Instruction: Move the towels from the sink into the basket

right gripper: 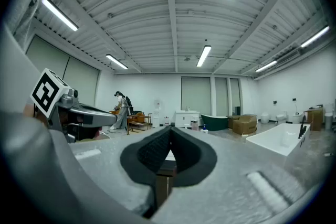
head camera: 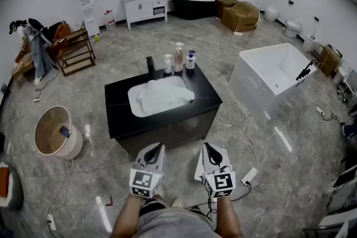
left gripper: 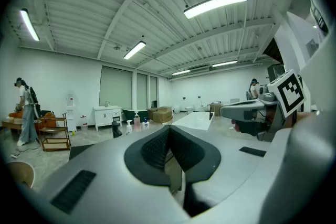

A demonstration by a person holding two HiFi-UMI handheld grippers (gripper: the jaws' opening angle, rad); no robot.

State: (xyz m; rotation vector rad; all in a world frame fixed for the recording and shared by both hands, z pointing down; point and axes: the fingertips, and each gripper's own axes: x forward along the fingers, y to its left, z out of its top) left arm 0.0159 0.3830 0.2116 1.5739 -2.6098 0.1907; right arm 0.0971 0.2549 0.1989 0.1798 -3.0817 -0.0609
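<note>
head view: white towels [head camera: 165, 94] piled in the sink [head camera: 133, 103], spilling over its rim at 3 o'clock. sink is set into a black bench [head camera: 120, 117]. black faucet [head camera: 150, 67] at the sink's 12 o'clock, with three pump bottles [head camera: 179, 57] beside it at about 1 o'clock. round tan basket [head camera: 73, 147] stands on the floor at the bench's 8 o'clock, well apart from it, with a small dark flat item inside that i can't identify. white bathtub [head camera: 273, 78] at the bench's 3 o'clock.

left tool [head camera: 157, 147] and right tool [head camera: 207, 146] are side by side at the bench's 6 o'clock, short of its front edge and pointing toward 12. both have jaws pressed together with nothing between them. neither touches the towels.
</note>
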